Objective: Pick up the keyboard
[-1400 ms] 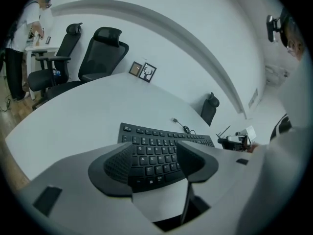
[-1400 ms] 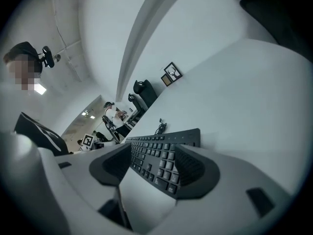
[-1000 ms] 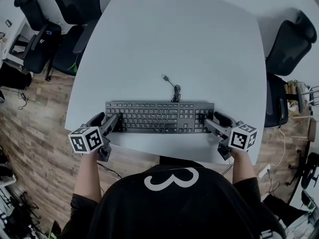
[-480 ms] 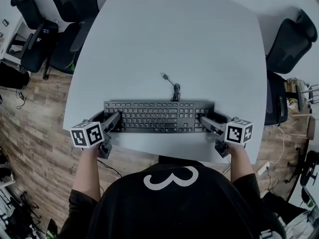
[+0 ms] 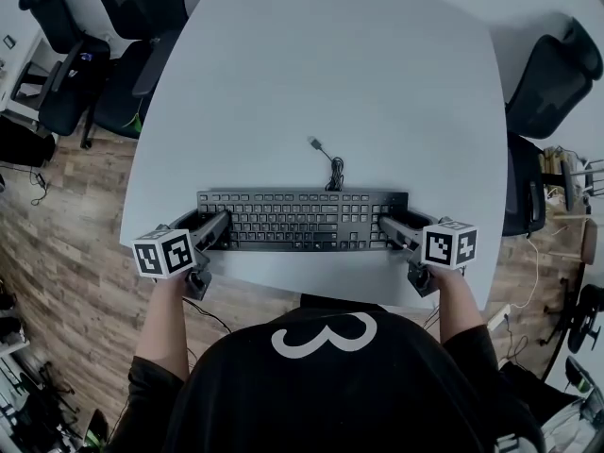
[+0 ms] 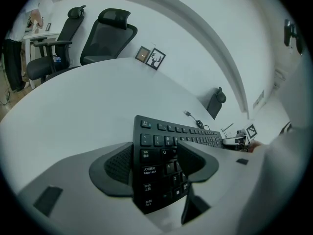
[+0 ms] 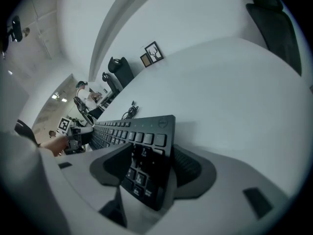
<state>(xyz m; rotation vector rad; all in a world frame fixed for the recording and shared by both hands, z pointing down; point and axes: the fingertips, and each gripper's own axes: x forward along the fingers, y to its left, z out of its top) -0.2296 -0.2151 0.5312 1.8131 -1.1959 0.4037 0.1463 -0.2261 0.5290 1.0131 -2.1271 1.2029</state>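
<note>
Both keyboard [image 5: 302, 220] ends partly hidden.

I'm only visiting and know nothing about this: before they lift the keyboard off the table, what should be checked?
1. Left end of the flat black keyboard sits between the jaws of the left gripper: ok.
2. Right end sits between the jaws of the right gripper, which have just been closing: ok.
3. Pads pressing firmly at both ends: cannot tell.
4. Thin black cable lying loose on the white table, plug free: ok.
5. Keyboard flat on the table, level between both grippers: ok.
</note>
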